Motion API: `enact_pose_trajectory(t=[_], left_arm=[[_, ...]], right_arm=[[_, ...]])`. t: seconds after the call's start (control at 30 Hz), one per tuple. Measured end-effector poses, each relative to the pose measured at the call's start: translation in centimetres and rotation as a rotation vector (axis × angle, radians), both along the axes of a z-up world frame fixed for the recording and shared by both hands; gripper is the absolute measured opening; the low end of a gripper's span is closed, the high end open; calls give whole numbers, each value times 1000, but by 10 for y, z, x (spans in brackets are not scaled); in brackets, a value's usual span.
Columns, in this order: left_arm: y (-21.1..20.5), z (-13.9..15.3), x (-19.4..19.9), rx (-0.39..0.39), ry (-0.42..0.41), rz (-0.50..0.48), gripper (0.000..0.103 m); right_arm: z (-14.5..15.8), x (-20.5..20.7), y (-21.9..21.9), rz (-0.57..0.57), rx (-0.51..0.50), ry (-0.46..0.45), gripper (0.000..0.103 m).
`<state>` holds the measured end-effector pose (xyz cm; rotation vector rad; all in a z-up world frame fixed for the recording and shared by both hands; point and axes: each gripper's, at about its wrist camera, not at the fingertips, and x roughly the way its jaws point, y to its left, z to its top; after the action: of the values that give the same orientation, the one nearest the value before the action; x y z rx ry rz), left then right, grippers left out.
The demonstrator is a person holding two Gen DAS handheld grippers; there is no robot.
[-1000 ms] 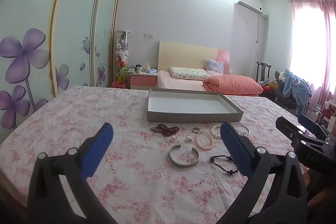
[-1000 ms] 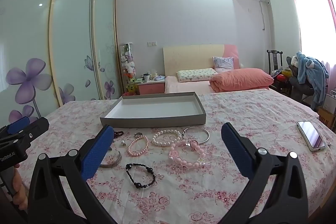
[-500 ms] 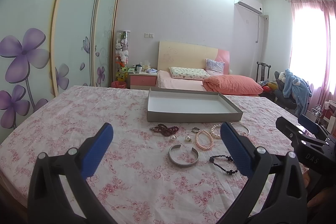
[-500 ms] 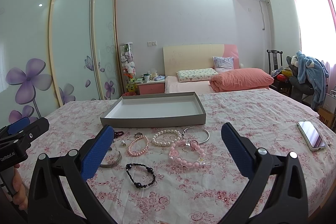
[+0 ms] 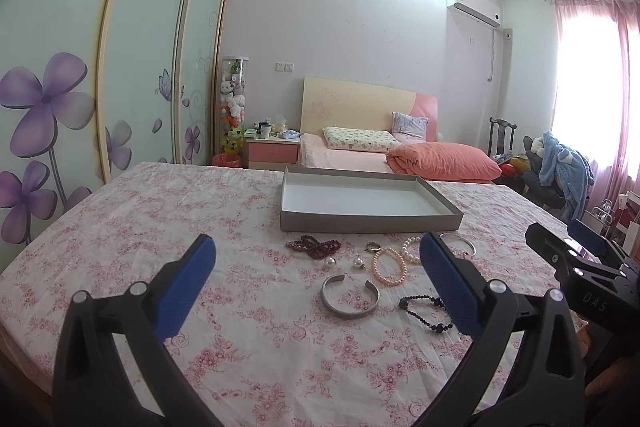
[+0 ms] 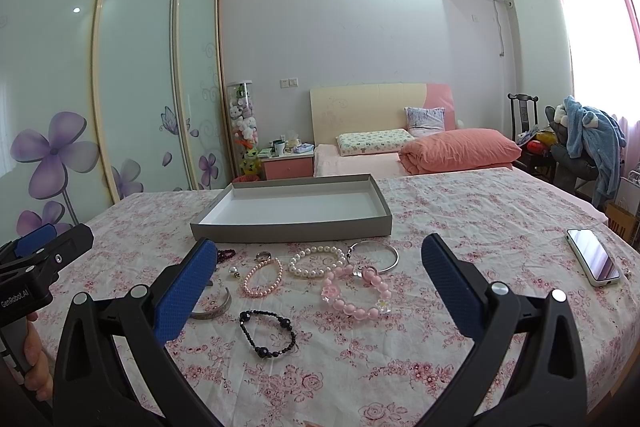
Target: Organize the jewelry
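Jewelry is lying scattered on the flowered bedspread (image 6: 460,227), between the two grippers and a shallow grey tray (image 6: 292,227). Both tools are hovering above the cloth with their blue-padded fingers spread wide and nothing between them: the left gripper (image 5: 316,287) and the right gripper (image 6: 320,291).

Nearest the right gripper, a black bead bracelet (image 6: 267,333) is resting flat, and a silver cuff (image 5: 350,297) is sitting to its left, partly hidden by the right tool's left finger in that view. Just beyond, a chunky pink bead bracelet (image 6: 356,291) is overlapping a thin silver bangle (image 6: 374,255). A small pink pearl bracelet (image 6: 262,277) and a white pearl bracelet (image 6: 318,261) are lying side by side, with a ring (image 6: 264,255) and two loose pearl earrings (image 5: 344,262) close by. A dark red bead strand (image 5: 314,247) is bunching up farther left.

Behind them all, the tray is sitting empty. A phone (image 6: 594,262) is lying face up well off to the right.
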<state>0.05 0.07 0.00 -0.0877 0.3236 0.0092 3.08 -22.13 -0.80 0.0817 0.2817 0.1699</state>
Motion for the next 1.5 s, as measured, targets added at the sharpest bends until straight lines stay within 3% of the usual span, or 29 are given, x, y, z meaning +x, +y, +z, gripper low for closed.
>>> enact_pose_trajectory(t=[1.27, 1.5], left_arm=[[0, 0, 0, -2, 7, 0, 99], [1, -7, 11, -3, 41, 2, 99]], right_arm=[[0, 1, -1, -1, 2, 7, 101], [-11, 13, -2, -1, 14, 56, 101]])
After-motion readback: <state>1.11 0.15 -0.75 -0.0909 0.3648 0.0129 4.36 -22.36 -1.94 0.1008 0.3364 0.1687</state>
